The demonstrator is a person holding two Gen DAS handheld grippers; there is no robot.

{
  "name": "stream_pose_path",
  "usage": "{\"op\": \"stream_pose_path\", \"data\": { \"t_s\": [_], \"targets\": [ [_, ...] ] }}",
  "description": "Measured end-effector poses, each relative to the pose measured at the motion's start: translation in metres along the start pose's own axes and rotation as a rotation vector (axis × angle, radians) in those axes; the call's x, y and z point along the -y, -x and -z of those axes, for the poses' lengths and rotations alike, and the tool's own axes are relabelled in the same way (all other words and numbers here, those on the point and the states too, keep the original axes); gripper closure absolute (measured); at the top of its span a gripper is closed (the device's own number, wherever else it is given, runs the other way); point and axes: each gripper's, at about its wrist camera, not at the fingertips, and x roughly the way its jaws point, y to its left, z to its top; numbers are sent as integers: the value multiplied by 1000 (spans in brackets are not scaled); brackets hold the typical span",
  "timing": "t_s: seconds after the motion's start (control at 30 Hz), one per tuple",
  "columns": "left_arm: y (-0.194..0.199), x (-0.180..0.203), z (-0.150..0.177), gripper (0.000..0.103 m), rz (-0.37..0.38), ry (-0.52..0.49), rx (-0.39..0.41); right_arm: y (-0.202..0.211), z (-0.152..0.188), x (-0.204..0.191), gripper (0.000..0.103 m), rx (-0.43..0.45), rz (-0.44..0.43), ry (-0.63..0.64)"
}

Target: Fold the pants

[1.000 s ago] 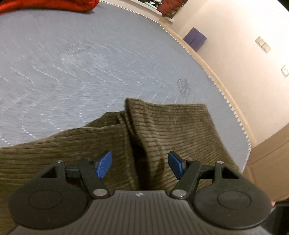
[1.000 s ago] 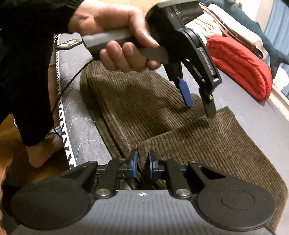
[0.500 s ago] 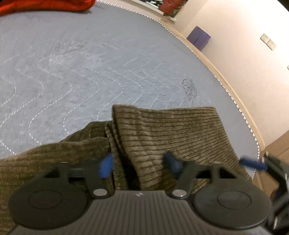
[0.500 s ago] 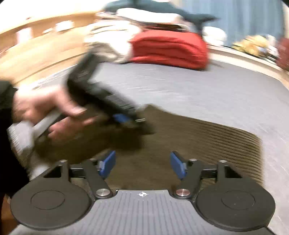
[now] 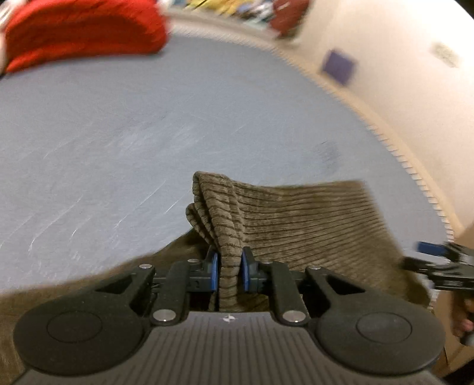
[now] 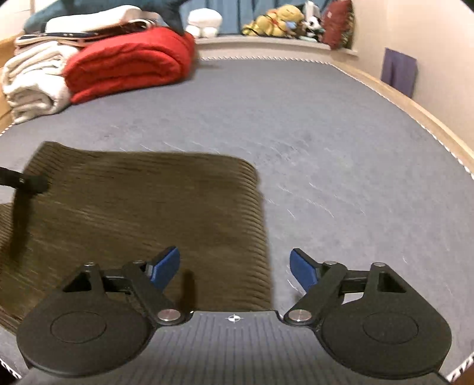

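Your left tool (image 5: 229,272) pinches a raised fold of the pants (image 5: 299,225); your right tool (image 6: 235,268) hangs spread over the bed (image 6: 326,165).

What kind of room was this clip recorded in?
Most likely a bedroom: the pants lie on a quilted grey mattress, with a folded red blanket and stuffed toys on a ledge behind it.

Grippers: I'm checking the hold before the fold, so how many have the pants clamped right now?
1. The left gripper is shut on a bunched ridge of the pants. The right gripper is open above the pants' edge, gripping nothing.
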Motion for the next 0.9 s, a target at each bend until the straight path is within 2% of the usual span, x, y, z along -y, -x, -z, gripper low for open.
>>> {"op": "stream_pose_path", "data": {
  "t_s": [0.07, 0.13, 0.2, 0.23, 0.27, 0.33, 0.43, 0.53, 0.57, 0.6, 0.63, 0.67, 0.73, 0.8, 0.87, 0.9],
  "targets": [
    [-13, -7, 4, 80, 26, 9, -62, -3, 3, 5, 15, -33, 9, -27],
    [-5, 0, 1, 70, -4, -25, -36, -11, 6, 9, 15, -87, 0, -60],
    [13, 11, -1, 42, -74, -76, 28, -20, 10, 9, 14, -141, -26, -92],
    [21, 18, 0, 41, -109, -107, 65, -24, 8, 10, 14, -157, -33, -103],
    [30, 26, 1, 41, -149, -157, 103, -26, 11, 10, 14, -170, -42, -113],
    [42, 39, 6, 41, -168, -226, 150, -29, 13, 6, 14, -188, -59, -135],
    [52, 53, 19, 42, -115, -306, 171, -34, 14, 9, 14, -210, -80, -184],
    [56, 63, 31, 49, -51, -404, 159, -39, 17, 15, 14, -223, -98, -241],
    [56, 65, 35, 54, -27, -433, 144, -39, 17, 14, 17, -220, -96, -244],
    [53, 65, 40, 60, -10, -455, 127, -38, 18, 13, 25, -216, -96, -249],
    [48, 68, 43, 60, 3, -467, 106, -38, 19, 13, 31, -212, -101, -257],
    [42, 68, 47, 61, 23, -478, 68, -37, 18, 12, 46, -208, -114, -274],
    [26, 68, 60, 62, 49, -513, -26, -35, 16, 10, 53, -207, -133, -295],
    [5, 69, 83, 60, 27, -618, -153, -32, 15, 7, 61, -202, -123, -285],
    [6, 82, 97, 59, -18, -758, -94, -29, 13, 5, 67, -195, -117, -285],
    [8, 86, 95, 57, -34, -762, -98, -26, 13, 5, 69, -190, -119, -290]
  ]
}}
